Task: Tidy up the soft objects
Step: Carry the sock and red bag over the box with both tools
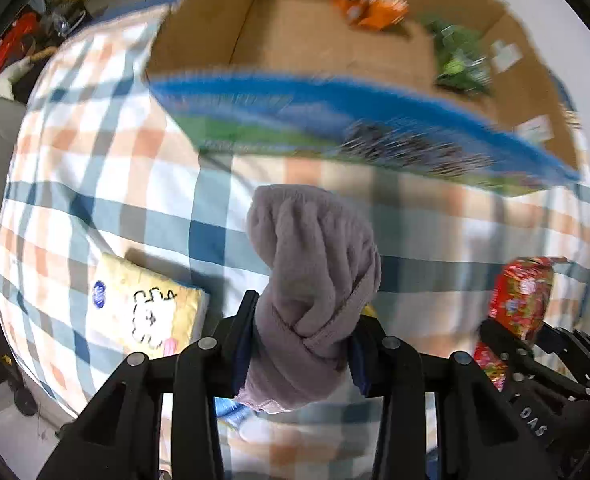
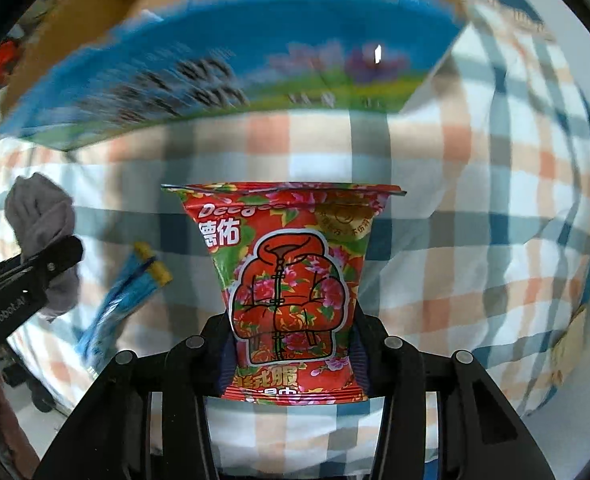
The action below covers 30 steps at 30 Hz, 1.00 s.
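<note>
My left gripper (image 1: 303, 344) is shut on a grey plush cloth (image 1: 315, 264) and holds it above the checked tablecloth, short of the cardboard box (image 1: 199, 40). My right gripper (image 2: 291, 344) is shut on a red flowered packet (image 2: 291, 280) and holds it upright; the packet (image 1: 521, 296) also shows at the right in the left wrist view. The box has a blue and green printed front (image 2: 223, 68) and holds an orange packet (image 1: 375, 4) and a green packet (image 1: 459, 60). The cloth (image 2: 41, 208) shows at the left in the right wrist view.
A yellow tissue pack (image 1: 143, 308) lies on the checked cloth at the left. A blue wrapper with a yellow end (image 2: 127, 292) lies between the two grippers. The table's left edge drops to a cluttered floor (image 1: 23, 40).
</note>
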### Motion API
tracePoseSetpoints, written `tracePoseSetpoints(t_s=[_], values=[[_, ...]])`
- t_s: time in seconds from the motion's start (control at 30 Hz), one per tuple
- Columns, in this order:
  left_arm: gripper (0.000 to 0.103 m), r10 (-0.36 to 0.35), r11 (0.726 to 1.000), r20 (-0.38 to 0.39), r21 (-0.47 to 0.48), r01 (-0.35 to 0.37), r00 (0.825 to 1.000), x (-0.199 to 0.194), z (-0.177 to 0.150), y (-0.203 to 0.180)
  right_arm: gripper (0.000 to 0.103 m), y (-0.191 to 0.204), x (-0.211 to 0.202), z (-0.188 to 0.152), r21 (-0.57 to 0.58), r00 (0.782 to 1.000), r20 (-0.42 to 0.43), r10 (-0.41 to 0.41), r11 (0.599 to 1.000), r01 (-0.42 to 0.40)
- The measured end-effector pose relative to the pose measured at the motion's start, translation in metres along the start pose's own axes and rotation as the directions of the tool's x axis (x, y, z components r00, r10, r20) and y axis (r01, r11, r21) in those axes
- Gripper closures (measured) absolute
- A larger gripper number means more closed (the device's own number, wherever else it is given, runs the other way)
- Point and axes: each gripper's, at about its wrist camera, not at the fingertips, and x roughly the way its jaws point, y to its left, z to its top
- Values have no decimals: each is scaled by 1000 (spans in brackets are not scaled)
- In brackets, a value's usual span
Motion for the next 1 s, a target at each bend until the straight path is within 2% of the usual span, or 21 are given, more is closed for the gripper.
tracePoseSetpoints(t_s=[0.17,0.23,0.3,0.37,0.4,0.53,0.67,0.77,0.9,1.0], values=[[66,-71,997,75,15,70,995,-57,-6,0,56,1,-58,-4,-32,996,76,45,999,-42],[66,-99,995,97,23,97,990,-93,9,13,56,10,-78,-5,-35,992,103,68,997,-65],[66,-123,992,117,24,121,986,-111,19,17,56,5,-98,-2,-35,986,133,96,995,-92],[66,-154,988,132,23,152,979,-132,31,14,56,-5,-112,7,-37,980,156,121,992,-117],[66,-172,985,141,20,171,975,-139,36,15,56,-12,-116,33,-38,976,167,137,991,-132],[66,-209,978,166,16,209,964,-165,74,21,56,-5,-143,61,-41,963,211,169,986,-164],[66,-223,974,170,2,226,960,-169,113,29,56,-6,-152,93,-27,957,241,162,987,-160],[66,-224,973,144,-21,230,964,-157,147,37,56,-10,-149,125,-8,957,249,149,988,-152],[66,-226,972,63,-43,229,972,-127,191,47,56,-12,-129,169,16,963,234,135,990,-143],[66,-227,971,-23,-78,224,974,-90,223,56,56,-7,-105,203,31,970,195,144,988,-152]])
